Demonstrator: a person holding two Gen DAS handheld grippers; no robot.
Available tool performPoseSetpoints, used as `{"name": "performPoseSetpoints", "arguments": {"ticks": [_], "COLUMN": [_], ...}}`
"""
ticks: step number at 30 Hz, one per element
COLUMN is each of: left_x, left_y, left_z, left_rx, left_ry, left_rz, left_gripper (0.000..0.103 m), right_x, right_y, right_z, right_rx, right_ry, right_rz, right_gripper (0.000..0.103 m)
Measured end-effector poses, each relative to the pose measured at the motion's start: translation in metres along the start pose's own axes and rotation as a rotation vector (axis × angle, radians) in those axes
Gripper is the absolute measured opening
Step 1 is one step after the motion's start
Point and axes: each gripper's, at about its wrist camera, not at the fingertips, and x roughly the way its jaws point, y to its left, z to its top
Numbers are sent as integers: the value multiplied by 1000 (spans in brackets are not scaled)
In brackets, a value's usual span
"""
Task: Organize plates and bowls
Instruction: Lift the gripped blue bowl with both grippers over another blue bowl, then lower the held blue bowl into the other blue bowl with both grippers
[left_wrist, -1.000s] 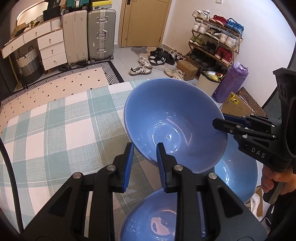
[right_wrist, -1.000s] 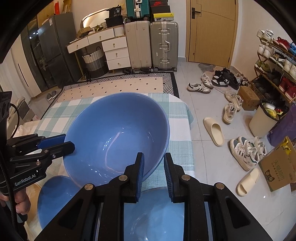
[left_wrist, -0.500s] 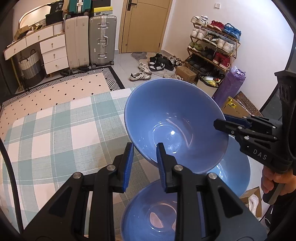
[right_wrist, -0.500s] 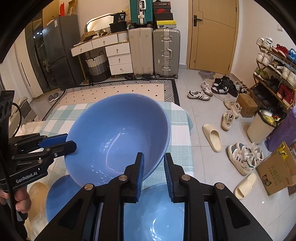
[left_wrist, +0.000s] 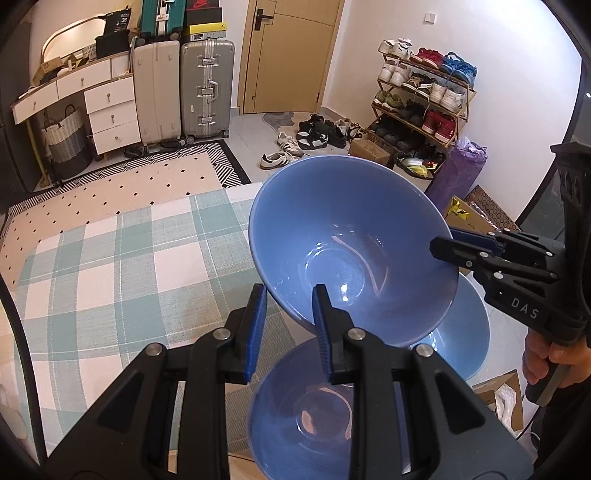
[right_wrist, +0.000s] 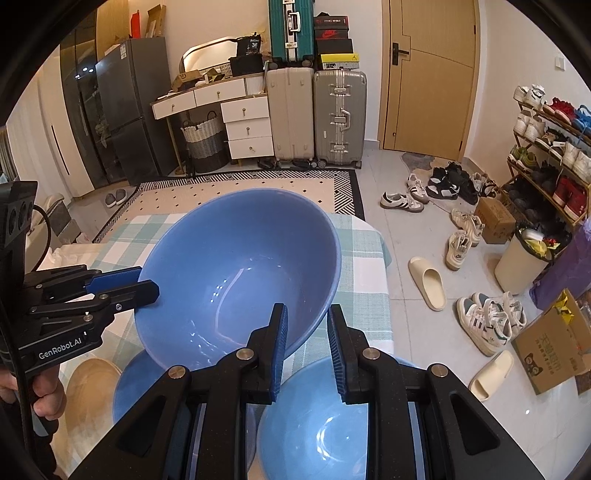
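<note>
A big blue bowl (left_wrist: 351, 251) hangs tilted above the checked tablecloth (left_wrist: 122, 266), held from both sides. My left gripper (left_wrist: 288, 325) is shut on its near rim. My right gripper (right_wrist: 306, 341) is shut on the opposite rim and shows in the left wrist view (left_wrist: 448, 245). The bowl also shows in the right wrist view (right_wrist: 240, 273), with the left gripper (right_wrist: 122, 284) at its left rim. Two more blue bowls sit on the table below it, one beneath my left gripper (left_wrist: 303, 410) and one further right (left_wrist: 461, 332).
A tan plate (right_wrist: 92, 387) lies on the table at the left of the right wrist view. The table's right edge drops to a floor with shoes, slippers and a cardboard box (right_wrist: 554, 339). Suitcases and a drawer unit stand at the far wall.
Both grippers have lifted the held bowl a little higher above the two bowls on the table; both stay shut on its rim.
</note>
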Motion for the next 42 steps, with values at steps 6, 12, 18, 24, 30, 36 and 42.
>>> {"name": "performPoseSetpoints", "arguments": {"ticks": [6,12,18,24,30,36,42], "left_x": [-16,-30,-41,-60,-76,-92,-110], "left_y": [-5,-9,-10,-12,-15,-18,-23], "left_z": [-6,-11,-17,-25,-30,-37,-46], "left_rx": [3,4,4,4,3,5,7], "left_ry": [-13,-24,-30,-40,-52,-64,-73], "left_rz": [1,1,3,6,6,12,14], "left_gripper": [22,22,22,22,22,22,22], "right_x": [-13,-24,-34,-44,-50,-62,-71], "right_y": [2,8,15,24,28,38,43], "right_z": [-3,-6,-12,-14,-15,-20,-24], "right_rx": [-4,-11,-14,-21,-26,-31,-37], "right_ry": [-15,-27,-38,-52,-61,-74,-83], "right_rz": [6,9,17,21,26,28,31], "right_gripper": [22,22,22,22,22,22,22]}}
